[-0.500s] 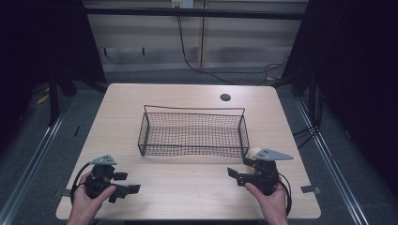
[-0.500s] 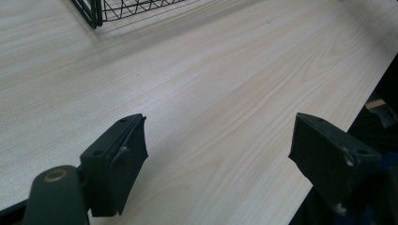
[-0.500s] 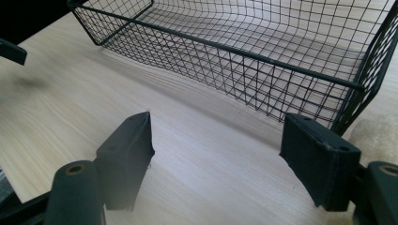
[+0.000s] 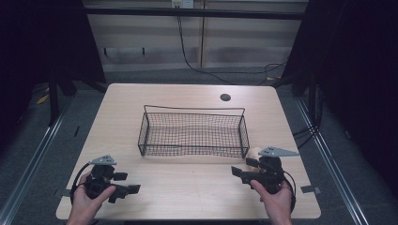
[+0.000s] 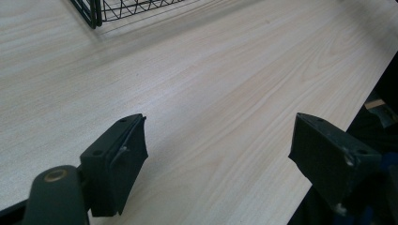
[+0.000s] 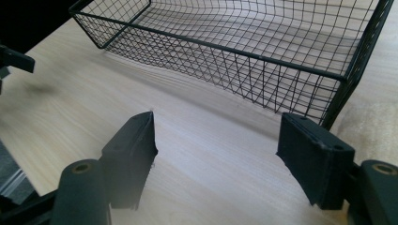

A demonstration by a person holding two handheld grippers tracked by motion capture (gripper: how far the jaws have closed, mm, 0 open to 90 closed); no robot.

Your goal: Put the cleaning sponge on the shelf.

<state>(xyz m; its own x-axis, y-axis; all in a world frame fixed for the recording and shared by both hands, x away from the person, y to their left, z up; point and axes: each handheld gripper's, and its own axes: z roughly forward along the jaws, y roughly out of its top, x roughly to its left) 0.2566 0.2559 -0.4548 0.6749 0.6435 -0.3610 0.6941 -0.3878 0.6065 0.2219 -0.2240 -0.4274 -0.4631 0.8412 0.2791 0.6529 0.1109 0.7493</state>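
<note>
Wire basket (image 4: 192, 133) blocks table (image 4: 187, 187) centre (near strip passable).

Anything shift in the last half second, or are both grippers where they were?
Nothing visibly changed. The left gripper and right gripper rest near the front edge of the table as before, jaws apart and holding nothing. The wire basket sits at mid-table, unmoved, and a pale object lies by its front right corner.

Table (image 4: 187, 183) brightly lit; surroundings dark; gripper views soft, edges warped.
</note>
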